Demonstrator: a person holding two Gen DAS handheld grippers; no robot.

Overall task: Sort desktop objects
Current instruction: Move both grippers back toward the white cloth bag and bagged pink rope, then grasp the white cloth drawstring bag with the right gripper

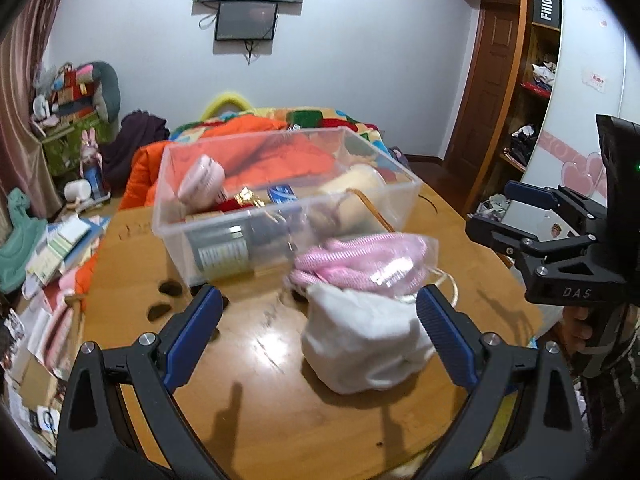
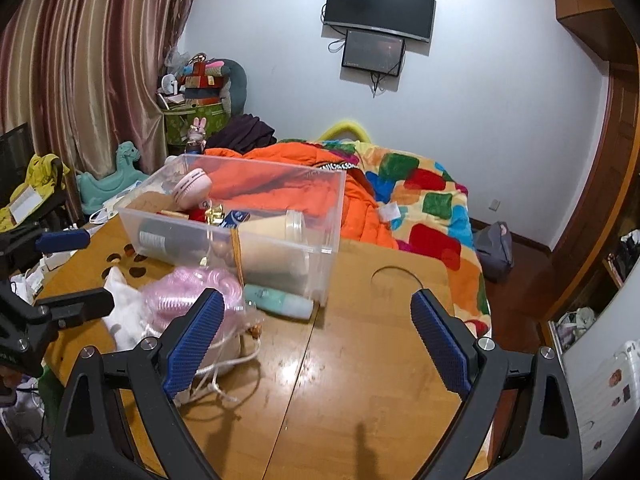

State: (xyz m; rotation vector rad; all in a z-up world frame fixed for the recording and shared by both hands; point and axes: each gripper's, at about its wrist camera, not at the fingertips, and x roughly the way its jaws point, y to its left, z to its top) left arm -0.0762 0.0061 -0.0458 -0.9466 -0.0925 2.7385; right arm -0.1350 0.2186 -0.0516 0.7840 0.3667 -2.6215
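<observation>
My left gripper (image 1: 318, 334) jaws apart round white cloth (image 1: 360, 344), right gripper (image 2: 318, 334) jaws apart over bare table (image 2: 360, 360), green tube (image 2: 280, 304) by clear bin (image 2: 240, 216) seen only from right cam.

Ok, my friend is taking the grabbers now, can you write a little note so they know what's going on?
Left gripper: open, empty, with the white cloth between its fingers, not gripped.
Right gripper: open, empty, over bare table.
Clear bin: already holds the pink round case, a dark bottle, a paper cup and small bits.
Left on the table: white cloth, pink mesh bag, teal tube beside the bin.
Next, probably: grab the cloth and put it in the bin.
</observation>
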